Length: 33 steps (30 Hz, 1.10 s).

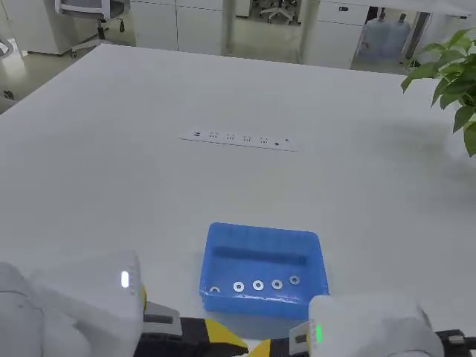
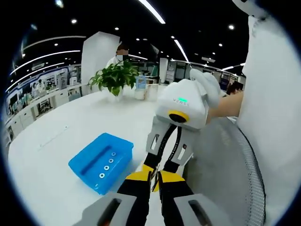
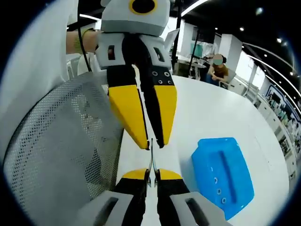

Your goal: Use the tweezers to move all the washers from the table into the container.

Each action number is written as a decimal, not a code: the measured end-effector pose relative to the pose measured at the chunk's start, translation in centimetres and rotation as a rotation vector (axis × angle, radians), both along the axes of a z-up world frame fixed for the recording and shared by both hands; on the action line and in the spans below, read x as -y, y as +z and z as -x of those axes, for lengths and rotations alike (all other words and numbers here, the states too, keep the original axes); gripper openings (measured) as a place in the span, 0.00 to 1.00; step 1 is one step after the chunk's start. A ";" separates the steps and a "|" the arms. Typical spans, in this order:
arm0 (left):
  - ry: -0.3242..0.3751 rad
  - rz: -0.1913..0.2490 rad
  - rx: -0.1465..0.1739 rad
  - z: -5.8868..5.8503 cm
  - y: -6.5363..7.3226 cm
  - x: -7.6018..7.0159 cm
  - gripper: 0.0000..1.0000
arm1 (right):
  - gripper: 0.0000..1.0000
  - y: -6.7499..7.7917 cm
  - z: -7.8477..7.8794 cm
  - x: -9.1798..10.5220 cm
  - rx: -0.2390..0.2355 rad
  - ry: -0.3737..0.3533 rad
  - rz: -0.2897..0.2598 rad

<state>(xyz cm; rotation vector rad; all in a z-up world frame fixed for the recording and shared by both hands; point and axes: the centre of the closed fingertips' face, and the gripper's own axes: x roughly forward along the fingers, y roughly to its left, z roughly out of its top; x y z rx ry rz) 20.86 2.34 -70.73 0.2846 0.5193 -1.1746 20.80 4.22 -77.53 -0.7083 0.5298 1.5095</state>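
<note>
Right gripper view, tongs (image 3: 150, 175) facing left tongs (image 3: 151, 142)

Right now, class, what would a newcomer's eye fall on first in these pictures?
A blue container sits near the table's front edge, with five washers in a row inside it. Nearer the person, the left hand-held gripper and the right hand-held gripper meet tip to tip, both on thin tweezers. A plant shows at the far right.

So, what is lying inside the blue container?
Five washers lie in a row close to the near wall of the blue container. The floor strip just behind that wall is hidden.
</note>
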 end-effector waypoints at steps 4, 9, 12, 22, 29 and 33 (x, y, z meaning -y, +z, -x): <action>-0.027 -0.005 -0.004 0.4 -0.3 0.5 0.03 | 0.03 -0.1 0.1 0.3 0.007 0.012 0.021; -0.062 -0.075 0.026 0.5 -1.1 0.5 0.00 | 0.03 -0.6 0.1 0.7 0.016 0.026 0.056; -0.084 -0.112 0.038 0.4 -1.6 0.4 0.00 | 0.03 -1.0 0.1 0.9 0.020 0.027 0.072; -0.111 -0.170 0.056 0.1 -2.6 -0.4 0.00 | 0.04 -1.4 -0.1 1.1 -0.015 -0.025 0.042; -0.107 -0.207 0.045 -0.1 -3.3 -1.5 0.00 | 0.09 -1.4 0.0 1.0 -0.063 -0.078 -0.003; -0.111 -0.258 0.044 -0.3 -4.2 -2.5 0.00 | 0.15 -1.1 -0.2 2.1 -0.089 -0.147 -0.025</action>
